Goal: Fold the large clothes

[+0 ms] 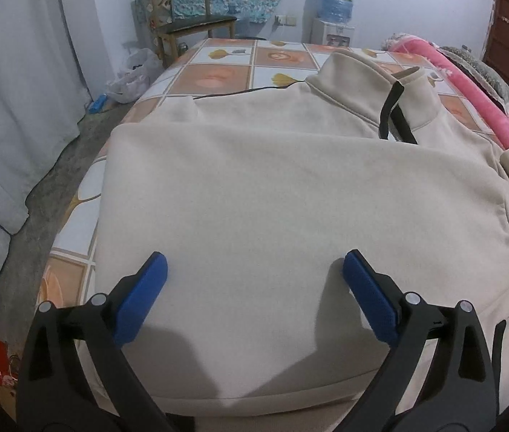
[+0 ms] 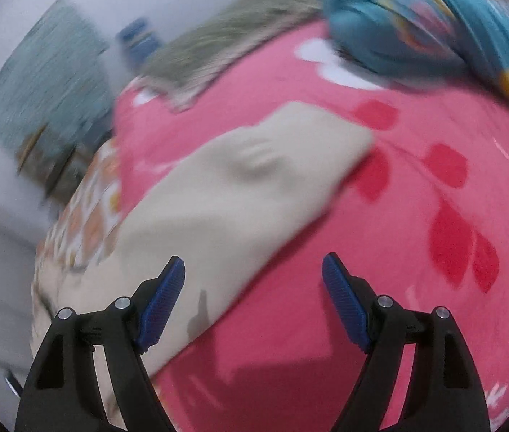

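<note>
**Beige fleece jacket half-folded on bed, both tongs empty**

Beige jacket (image 1: 272, 187) lies spread on the bed (image 1: 283, 57), over a tile-print sheet, collar end far, body smoothed flat toward the left camera. One side looks already folded in across the chest, making a straight edge. Judgement: fold is partway, other sleeve not yet done.

Pink blanket (image 2: 398, 216) bunched along the bed's right side. The jacket's right sleeve (image 2: 254, 187) drapes onto it, cuff end lying on pink. Likely why the right tongs face that way: sleeve needs pulling back over the body. The blanket's hump could snag or drag fabric.

Teal patterned cloth (image 2: 434, 25) and grey-green throw (image 2: 225, 43) sit beyond the sleeve, apart from it. Right view is motion-blurred, detail poor.

Wooden chair (image 1: 189, 18), water dispenser (image 1: 337, 10), white curtain (image 1: 13, 90) and plastic bag (image 1: 132, 79) on the floor are all off the bed, not in the way.

Left tongs (image 1: 254, 280) hover low over the jacket's near panel, jaws spread wide, gripping nothing. Right tongs (image 2: 254, 288) also spread wide, over the sleeve's edge and blanket, holding nothing.
</note>
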The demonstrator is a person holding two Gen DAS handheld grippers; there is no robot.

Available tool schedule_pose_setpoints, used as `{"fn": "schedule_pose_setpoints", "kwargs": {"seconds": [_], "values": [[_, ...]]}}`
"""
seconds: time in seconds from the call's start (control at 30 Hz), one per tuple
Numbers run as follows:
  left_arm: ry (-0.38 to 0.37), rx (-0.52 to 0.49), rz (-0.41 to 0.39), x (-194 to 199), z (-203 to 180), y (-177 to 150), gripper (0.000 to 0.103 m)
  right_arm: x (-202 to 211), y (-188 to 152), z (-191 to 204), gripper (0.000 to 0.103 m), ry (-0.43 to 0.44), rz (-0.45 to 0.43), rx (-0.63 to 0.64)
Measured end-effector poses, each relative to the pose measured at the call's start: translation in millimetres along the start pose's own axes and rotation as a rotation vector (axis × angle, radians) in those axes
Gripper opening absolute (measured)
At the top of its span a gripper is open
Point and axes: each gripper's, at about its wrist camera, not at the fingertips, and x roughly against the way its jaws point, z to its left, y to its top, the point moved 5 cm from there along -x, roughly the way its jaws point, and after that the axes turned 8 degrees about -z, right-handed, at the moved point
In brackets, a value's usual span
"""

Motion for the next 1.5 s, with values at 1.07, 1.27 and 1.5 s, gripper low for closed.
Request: {"fn": "schedule_pose_setpoints", "kwargs": {"seconds": [1.07, 1.27, 1.5], "values": [[-0.001, 0.001, 0.001, -1.4, 0.5, 2.5, 0.095, -63.5, 49.5, -79.6, 0.048, 0.226, -0.064, -0.625], [-0.001, 0.001, 0.001, -1.5, 0.5, 2.6, 0.095, -46.6, 57.3, -66.7, 0.008, 0.209, -0.108, -0.526], [0.015, -0.024, -0.011, 7.9, -1.1, 4.1, 0.094, 38.2, 83.2, 15.7, 0.008, 0.297, -0.216, -0.298]]}}
